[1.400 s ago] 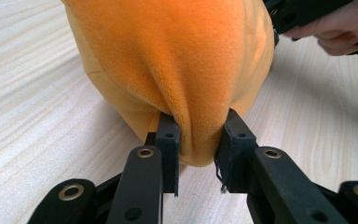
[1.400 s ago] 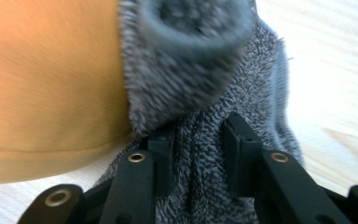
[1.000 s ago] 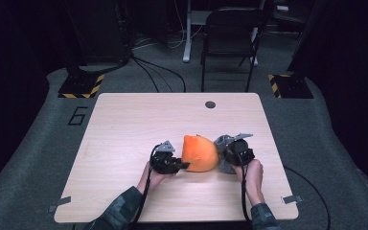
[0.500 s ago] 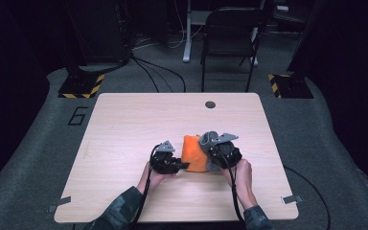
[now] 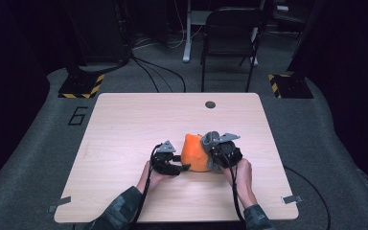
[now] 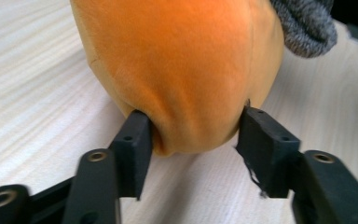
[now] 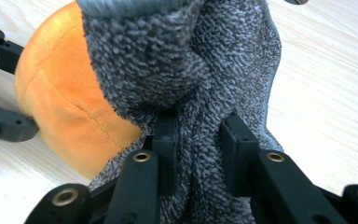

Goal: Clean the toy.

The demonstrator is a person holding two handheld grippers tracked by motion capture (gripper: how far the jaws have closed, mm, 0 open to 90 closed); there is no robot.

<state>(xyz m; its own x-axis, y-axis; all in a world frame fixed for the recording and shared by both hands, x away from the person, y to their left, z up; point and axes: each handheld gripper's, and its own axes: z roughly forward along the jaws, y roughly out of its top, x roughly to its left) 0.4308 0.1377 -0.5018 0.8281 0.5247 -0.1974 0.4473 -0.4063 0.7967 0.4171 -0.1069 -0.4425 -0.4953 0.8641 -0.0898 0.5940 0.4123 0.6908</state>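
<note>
An orange plush ball (image 5: 194,153) lies on the wooden table (image 5: 124,124), near the front middle. My left gripper (image 5: 184,167) is at its left side, and the jaws pinch its lower end (image 6: 182,70) from both sides. A grey fuzzy cloth (image 5: 210,139) drapes over the plush's right side. My right gripper (image 5: 214,154) is shut on a fold of this cloth (image 7: 191,70), which bunches up between the jaws and hides their tips. In the right gripper view the orange plush (image 7: 51,93) bulges out to the left of the cloth, with the left gripper's fingers (image 7: 4,56) beyond it.
A small round dark grommet (image 5: 210,104) sits near the table's far edge. A black chair (image 5: 230,38) stands on the floor behind the table, with cables and yellow-black striped blocks (image 5: 81,86) around it. Bare wood extends to the left and behind the plush.
My right gripper has moved left against the plush, pulling the grey cloth up and over its right side. The left gripper has kept its hold in place.
</note>
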